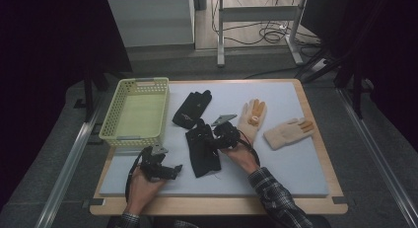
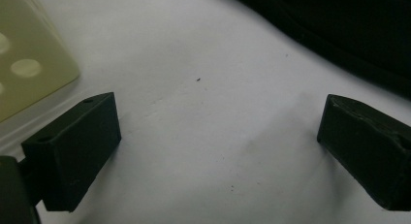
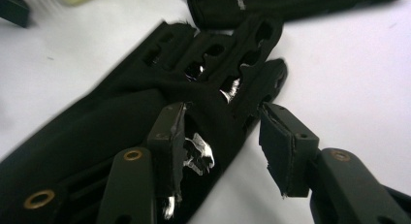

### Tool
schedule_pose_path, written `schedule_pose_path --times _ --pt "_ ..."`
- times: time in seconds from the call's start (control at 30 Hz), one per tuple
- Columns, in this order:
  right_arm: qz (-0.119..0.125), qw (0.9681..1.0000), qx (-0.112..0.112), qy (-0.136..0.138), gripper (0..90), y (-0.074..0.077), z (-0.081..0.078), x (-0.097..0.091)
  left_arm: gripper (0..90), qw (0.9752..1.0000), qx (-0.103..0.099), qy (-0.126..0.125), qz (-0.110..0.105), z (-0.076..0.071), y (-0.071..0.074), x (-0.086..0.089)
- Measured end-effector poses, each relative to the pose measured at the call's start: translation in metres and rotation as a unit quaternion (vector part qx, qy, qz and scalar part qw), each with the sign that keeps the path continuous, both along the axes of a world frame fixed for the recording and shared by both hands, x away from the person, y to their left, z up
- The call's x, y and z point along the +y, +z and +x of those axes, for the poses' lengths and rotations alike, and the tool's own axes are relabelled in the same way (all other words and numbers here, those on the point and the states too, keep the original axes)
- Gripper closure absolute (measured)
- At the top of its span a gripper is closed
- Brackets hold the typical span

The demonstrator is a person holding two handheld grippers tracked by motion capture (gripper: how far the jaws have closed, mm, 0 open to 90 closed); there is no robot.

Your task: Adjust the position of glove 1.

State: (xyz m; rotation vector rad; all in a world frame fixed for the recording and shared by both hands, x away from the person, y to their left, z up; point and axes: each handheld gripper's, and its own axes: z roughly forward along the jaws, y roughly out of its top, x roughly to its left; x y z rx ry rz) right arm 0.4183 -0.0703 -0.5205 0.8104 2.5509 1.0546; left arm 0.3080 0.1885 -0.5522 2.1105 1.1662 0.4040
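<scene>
Two black gloves lie on the grey mat: one near the middle, the other behind it. Two beige gloves with orange fingertips lie to the right, one next to the black pair and one farther right. My right gripper sits low over the nearer black glove. It is open, one jaw resting over the cloth, the other beside the glove's finger edge, with a strip of glove between them and no squeeze. My left gripper hovers open over bare mat near the front left.
A pale yellow-green basket stands at the mat's left side; its corner is close to my left gripper. The black glove's edge lies just beyond that gripper. The mat rests on a wooden table; desk legs and cables are beyond.
</scene>
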Motion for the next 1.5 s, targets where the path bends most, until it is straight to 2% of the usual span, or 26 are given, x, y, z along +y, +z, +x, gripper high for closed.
schedule_pose_path --times 0.03,0.1,0.13,0.23,0.27,0.37,0.4,0.47,0.53,0.6,0.63,0.67,0.7,0.73,0.83,0.93,1.0,1.07,1.13,1.33,1.4,1.43,1.5 --pt "-0.003 1.0 0.007 0.001 56.0 -0.006 0.004 0.002 2.1 1.0 0.0 0.0 0.0 0.0 0.0 0.0" --pt "0.016 0.9996 0.024 -0.002 67.9 -0.011 0.006 0.002 2.1 1.0 0.0 0.0 0.0 0.0 0.0 0.0" --pt "0.023 0.9993 0.027 -0.006 83.6 -0.009 0.007 0.0 2.1 1.0 0.0 0.0 0.0 0.0 0.0 0.0" --pt "0.021 0.9994 0.027 -0.007 86.7 -0.006 0.005 -0.001 2.1 1.0 0.0 0.0 0.0 0.0 0.0 0.0" --pt "0.009 0.9998 0.017 -0.008 87.1 -0.001 0.0 -0.002 2.1 1.0 0.0 0.0 0.001 0.0 0.0 0.0" --pt "0.004 0.9998 0.012 -0.012 87.2 0.006 -0.008 -0.006 2.1 1.0 0.0 0.0 0.001 0.0 0.0 0.0" --pt "0.002 0.9999 0.008 -0.014 87.1 0.012 -0.017 -0.013 2.1 1.0 0.0 0.0 0.001 0.0 0.0 0.0" --pt "-0.005 0.9997 0.016 -0.017 86.6 0.014 -0.022 -0.022 2.1 1.0 0.0 0.0 0.001 0.0 0.0 0.0" --pt "-0.008 0.9993 0.031 -0.019 83.2 0.008 -0.02 -0.029 2.1 1.0 0.0 0.001 0.001 0.0 0.0 0.0" --pt "-0.005 0.9993 0.024 -0.027 72.8 0.005 -0.016 -0.034 2.1 1.0 0.0 0.001 0.001 0.0 0.0 0.0" --pt "-0.005 0.9993 0.024 -0.027 72.8 0.005 -0.016 -0.034 2.1 1.0 0.0 0.001 0.001 0.0 0.0 0.0" --pt "0.014 0.9992 0.022 -0.032 67.1 0.009 -0.009 -0.037 2.1 1.0 0.0 0.001 0.0 0.0 0.0 0.0" --pt "0.014 0.9992 0.022 -0.032 67.1 0.009 -0.009 -0.037 2.1 1.0 0.0 0.001 0.0 0.0 0.0 0.0" --pt "0.023 0.9991 0.016 -0.031 63.2 0.014 -0.002 -0.037 2.1 1.0 0.0 0.0 0.001 0.0 0.0 0.0" --pt "0.023 0.9992 0.01 -0.03 59.3 0.017 0.005 -0.033 2.1 1.0 0.0 0.0 0.001 0.0 0.0 0.0" --pt "0.023 0.9993 0.007 -0.03 54.1 0.014 0.019 -0.021 2.1 1.0 -0.001 0.002 -0.001 0.0 0.0 0.0" --pt "0.033 0.9989 0.01 -0.031 50.7 0.012 0.031 -0.012 2.1 1.0 0.0 0.0 0.0 0.0 0.0 0.0" --pt "0.033 0.999 0.009 -0.03 49.7 0.011 0.035 -0.009 2.1 1.0 0.0 0.0 0.0 0.0 0.0 0.0" --pt "0.031 0.999 0.0 -0.032 48.1 0.012 0.044 -0.001 2.1 1.0 0.0 0.0 0.001 0.0 0.0 0.0" --pt "0.032 0.9991 0.001 -0.029 47.6 0.013 0.074 0.022 2.1 1.0 0.0 0.0 0.0 0.0 0.0 0.0" --pt "0.03 0.9992 0.001 -0.026 48.2 0.012 0.078 0.026 2.1 1.0 0.0 0.0 0.0 0.0 0.0 0.0" --pt "0.029 0.9994 0.007 -0.017 52.4 0.01 0.083 0.034 2.1 1.0 0.001 0.0 0.0 0.0 0.0 0.0" --pt "0.029 0.9995 0.006 -0.012 54.2 0.009 0.084 0.036 2.1 1.0 0.001 0.0 0.0 0.0 0.0 0.0"
